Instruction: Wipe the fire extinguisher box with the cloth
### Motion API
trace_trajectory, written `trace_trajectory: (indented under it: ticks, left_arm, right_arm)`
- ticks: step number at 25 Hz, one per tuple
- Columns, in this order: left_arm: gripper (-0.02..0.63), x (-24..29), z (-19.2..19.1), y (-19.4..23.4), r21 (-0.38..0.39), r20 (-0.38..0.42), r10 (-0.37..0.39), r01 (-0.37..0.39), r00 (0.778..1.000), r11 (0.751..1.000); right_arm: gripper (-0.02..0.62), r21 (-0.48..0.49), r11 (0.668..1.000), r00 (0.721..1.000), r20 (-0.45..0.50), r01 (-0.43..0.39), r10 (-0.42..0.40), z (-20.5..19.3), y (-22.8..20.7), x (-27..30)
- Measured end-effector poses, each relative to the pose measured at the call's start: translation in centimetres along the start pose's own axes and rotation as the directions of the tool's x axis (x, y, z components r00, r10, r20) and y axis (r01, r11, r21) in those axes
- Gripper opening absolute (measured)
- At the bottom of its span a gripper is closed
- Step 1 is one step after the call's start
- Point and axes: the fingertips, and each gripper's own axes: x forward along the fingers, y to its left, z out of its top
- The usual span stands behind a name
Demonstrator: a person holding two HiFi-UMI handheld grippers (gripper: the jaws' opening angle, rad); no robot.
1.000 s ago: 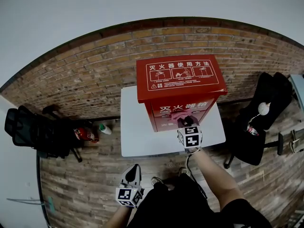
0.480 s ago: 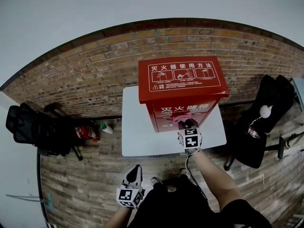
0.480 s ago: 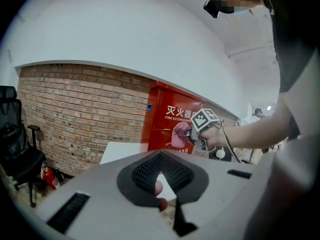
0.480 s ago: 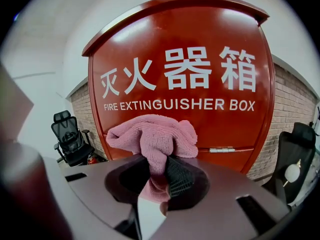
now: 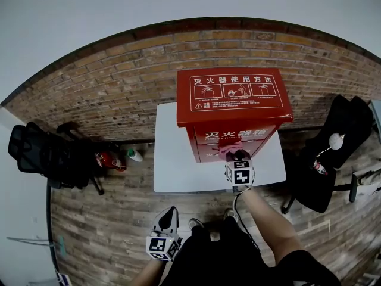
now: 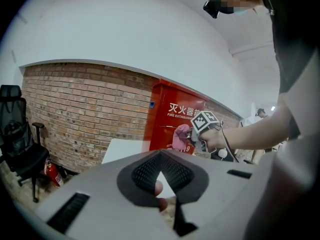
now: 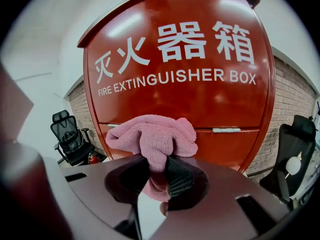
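Observation:
A red fire extinguisher box (image 5: pixel 235 115) with white lettering stands on a white table (image 5: pixel 172 159) against a brick wall. My right gripper (image 5: pixel 237 159) is shut on a pink cloth (image 7: pixel 152 136), which is bunched against the box's front panel (image 7: pixel 200 84) just above its lower seam. The cloth (image 5: pixel 227 149) shows in the head view as a pink patch on the box front. My left gripper (image 5: pixel 166 222) hangs low and to the left over the floor, away from the table, with its jaws together and nothing between them. It sees the box (image 6: pixel 175 121) from afar.
A black office chair (image 5: pixel 41 159) and a small red extinguisher (image 5: pixel 107 159) stand on the wooden floor at the left. Another black chair (image 5: pixel 327 154) with a bag stands at the right. A bottle (image 5: pixel 134 155) lies near the table's left leg.
The cloth in my right gripper stays against the box's front at much the same spot. The head view has shifted slightly. The left gripper has not moved.

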Motion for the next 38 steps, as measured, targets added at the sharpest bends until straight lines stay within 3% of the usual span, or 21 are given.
trace_trajectory:
  ticks: [23, 38]
  left_arm:
    - [0.017, -0.9, -2.0, 0.6, -0.016, -0.037, 0.052, -0.053, 0.998, 0.998]
    - [0.017, -1.8, -3.1, 1.3, -0.021, -0.06, 0.08, -0.081, 0.995, 0.996]
  right_arm:
    - [0.089, 0.007, 1.0, 0.999, -0.042, 0.0, 0.0, -7.3, -0.9, 4.4]
    - [0.089, 0.026, 1.0, 0.99, -0.142, 0.013, -0.009, -12.6, -1.7, 7.6]
